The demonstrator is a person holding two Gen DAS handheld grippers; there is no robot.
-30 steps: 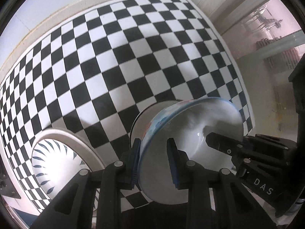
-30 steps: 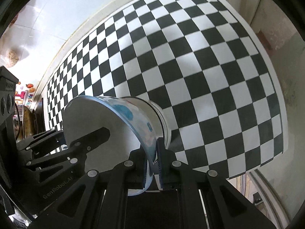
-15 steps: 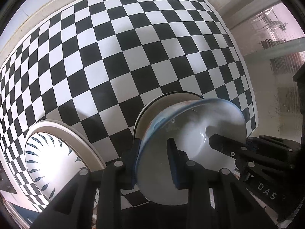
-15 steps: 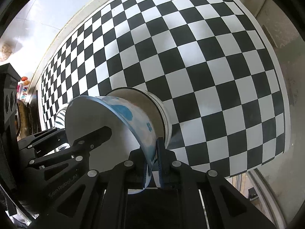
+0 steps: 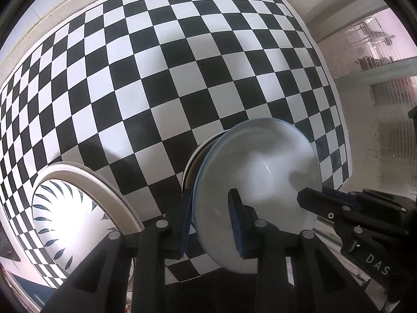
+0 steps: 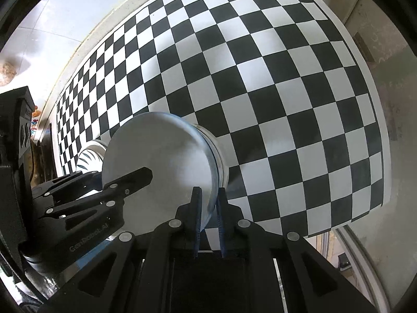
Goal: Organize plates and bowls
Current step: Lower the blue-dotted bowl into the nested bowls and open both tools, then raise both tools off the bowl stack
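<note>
A white ceramic bowl with a thin blue rim (image 5: 260, 172) sits nested in another white bowl (image 5: 194, 160) on the black-and-white checkered table (image 5: 156, 83), toward its near right side. The left gripper (image 5: 212, 216) pinches the top bowl's left rim, one finger inside, one outside. The right gripper (image 6: 208, 208) pinches the opposite rim. A white plate with dark leaf pattern (image 5: 65, 208) lies flat at the near left.
</note>
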